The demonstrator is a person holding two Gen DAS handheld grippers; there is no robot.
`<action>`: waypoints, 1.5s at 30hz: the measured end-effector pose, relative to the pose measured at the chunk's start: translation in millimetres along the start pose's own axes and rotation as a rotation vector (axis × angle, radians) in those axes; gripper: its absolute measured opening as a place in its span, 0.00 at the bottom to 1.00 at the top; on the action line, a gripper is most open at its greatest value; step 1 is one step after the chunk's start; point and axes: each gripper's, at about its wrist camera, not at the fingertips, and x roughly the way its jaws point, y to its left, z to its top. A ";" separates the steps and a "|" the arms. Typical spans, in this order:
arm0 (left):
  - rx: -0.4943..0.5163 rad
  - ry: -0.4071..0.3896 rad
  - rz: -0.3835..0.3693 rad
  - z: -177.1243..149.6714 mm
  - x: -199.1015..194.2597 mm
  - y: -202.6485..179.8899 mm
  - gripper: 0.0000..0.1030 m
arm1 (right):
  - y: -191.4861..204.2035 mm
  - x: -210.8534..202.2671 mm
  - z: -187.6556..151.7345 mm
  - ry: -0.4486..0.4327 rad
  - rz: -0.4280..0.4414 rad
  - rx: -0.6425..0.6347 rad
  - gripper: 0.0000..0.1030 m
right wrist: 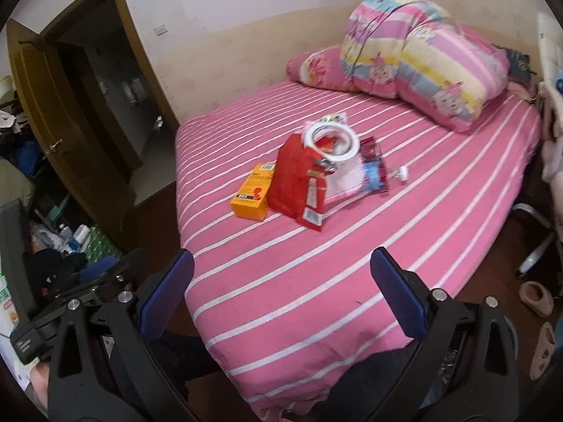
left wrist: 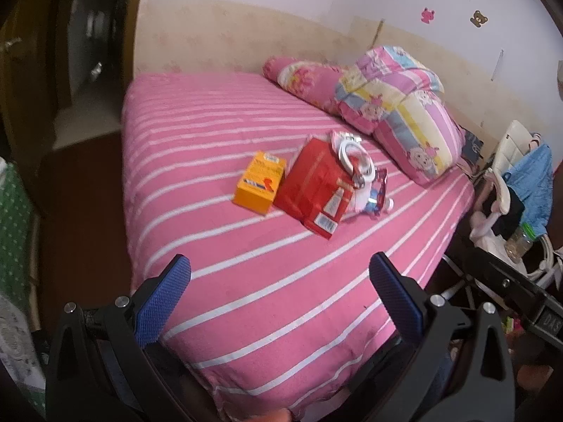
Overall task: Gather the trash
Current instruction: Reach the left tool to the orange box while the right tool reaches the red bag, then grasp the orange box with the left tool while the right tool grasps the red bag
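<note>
Both the left tool (left wrist: 279, 274) and right tool (right wrist: 281, 269) are held released above the bed (left wrist: 281, 299), well short of the orange box (left wrist: 260, 183) and red packet (left wrist: 313, 186).

**Room contents, non-task items**

Bed (right wrist: 316, 281): pink sheet with white stripes, fills the middle of both views. Folded quilt (right wrist: 422, 56): pastel patchwork, cartoon prints, at the head end against the wall. Pillow (right wrist: 316, 66): pink, just beside the quilt. Wall stickers (left wrist: 427, 14): bear shapes above the bed. Door (right wrist: 52, 112): brown wood, standing open, left of the bed. Slippers (right wrist: 536, 297): beige, on the floor at right. Blue cloth (left wrist: 535, 179): draped over clutter beside the bed.
</note>
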 end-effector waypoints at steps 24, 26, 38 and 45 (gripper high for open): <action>0.057 0.194 -0.084 38.6 242.2 65.8 0.95 | -65.9 223.3 13.4 0.082 0.108 0.127 0.87; 0.064 0.195 -0.086 45.4 257.0 63.4 0.95 | -73.2 237.4 16.7 0.093 0.110 0.150 0.85; 0.087 0.196 -0.073 57.6 304.5 59.1 0.80 | -84.5 280.1 32.3 0.136 0.132 0.163 0.44; 0.051 0.169 -0.082 61.3 298.2 63.4 0.73 | -82.7 275.8 31.3 0.140 0.157 0.143 0.14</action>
